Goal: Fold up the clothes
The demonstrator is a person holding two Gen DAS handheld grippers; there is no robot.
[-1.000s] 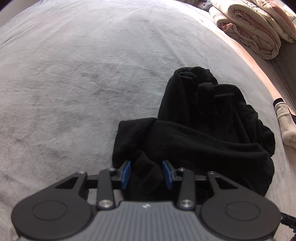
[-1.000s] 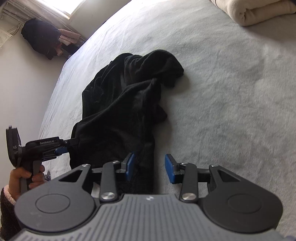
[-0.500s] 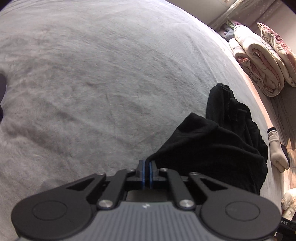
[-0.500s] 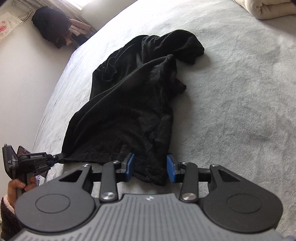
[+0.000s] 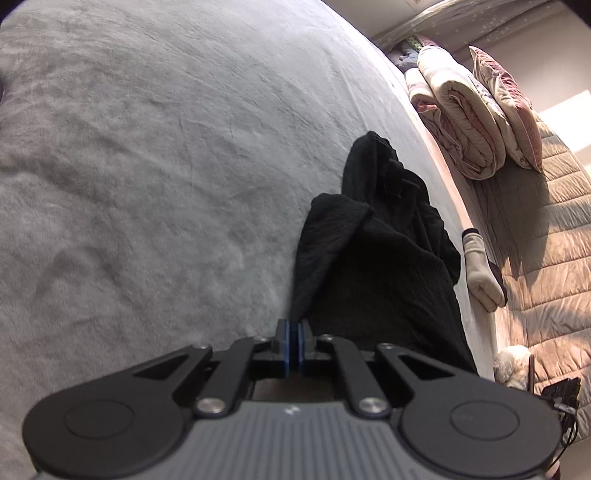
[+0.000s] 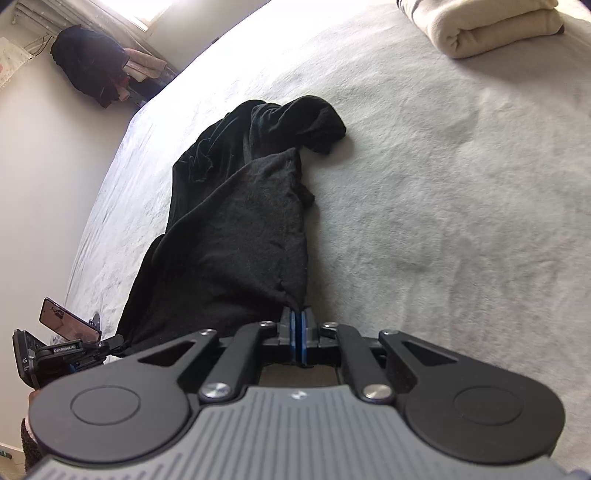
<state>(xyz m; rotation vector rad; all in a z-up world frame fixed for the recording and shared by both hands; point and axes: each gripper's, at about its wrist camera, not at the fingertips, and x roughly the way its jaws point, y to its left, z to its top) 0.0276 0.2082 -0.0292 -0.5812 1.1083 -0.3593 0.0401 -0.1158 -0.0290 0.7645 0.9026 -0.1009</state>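
A black garment (image 5: 373, 258) lies crumpled on the grey bed cover (image 5: 147, 166), stretched towards both grippers. My left gripper (image 5: 294, 330) is shut on one near corner of its edge. In the right wrist view the same black garment (image 6: 240, 214) runs away from me, and my right gripper (image 6: 297, 319) is shut on its other near corner. The left gripper (image 6: 107, 345) shows at the left edge of that view, pinching the cloth, with a phone mounted on it. The far end of the garment is bunched into a heap.
A folded cream blanket (image 6: 487, 26) lies at the far right of the bed. Rolled quilts and a pillow (image 5: 469, 110) are stacked beyond the bed edge, beside a person's socked foot (image 5: 480, 269). Dark clothes (image 6: 92, 70) hang by the window.
The left gripper closed on the garment's corner and pulled it sideways, stretching the hem. The right gripper's jaws, which straddled the other corner, have closed on it and lifted slightly.
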